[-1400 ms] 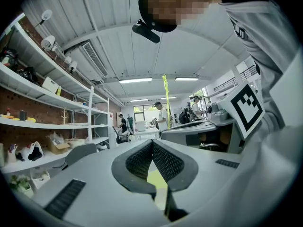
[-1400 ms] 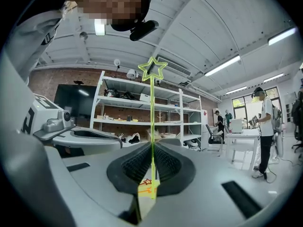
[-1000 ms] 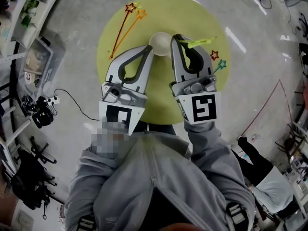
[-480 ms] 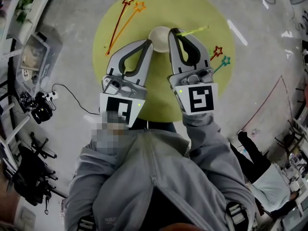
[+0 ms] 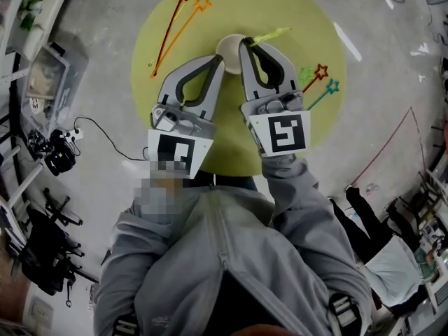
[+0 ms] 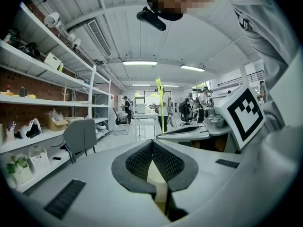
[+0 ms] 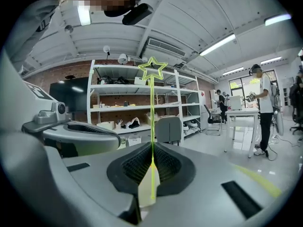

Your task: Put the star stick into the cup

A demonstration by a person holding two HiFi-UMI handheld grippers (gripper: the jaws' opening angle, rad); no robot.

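Observation:
A white cup (image 5: 229, 45) stands near the far side of the round yellow table (image 5: 294, 138). My right gripper (image 5: 244, 43) is at the cup's right rim, shut on a yellow-green star stick (image 5: 273, 35) that slants away to the right. In the right gripper view the stick (image 7: 152, 117) rises straight from the closed jaws (image 7: 152, 145) to its star (image 7: 152, 70). My left gripper (image 5: 218, 60) has its tip at the cup's near-left side. It is shut (image 6: 152, 142), with nothing showing between its pads. The left gripper view also catches the green stick (image 6: 160, 98).
A red star stick (image 5: 170, 23) and an orange one (image 5: 183, 30) lie at the table's far left. Green (image 5: 306, 73), red (image 5: 321, 69) and teal (image 5: 333, 85) star sticks lie at the right. On the floor to the left are a plastic bin (image 5: 45, 75) and cables (image 5: 59, 156).
My right gripper has carried the yellow-green stick left and farther away, up to the cup's rim. The left gripper has stayed beside the cup.

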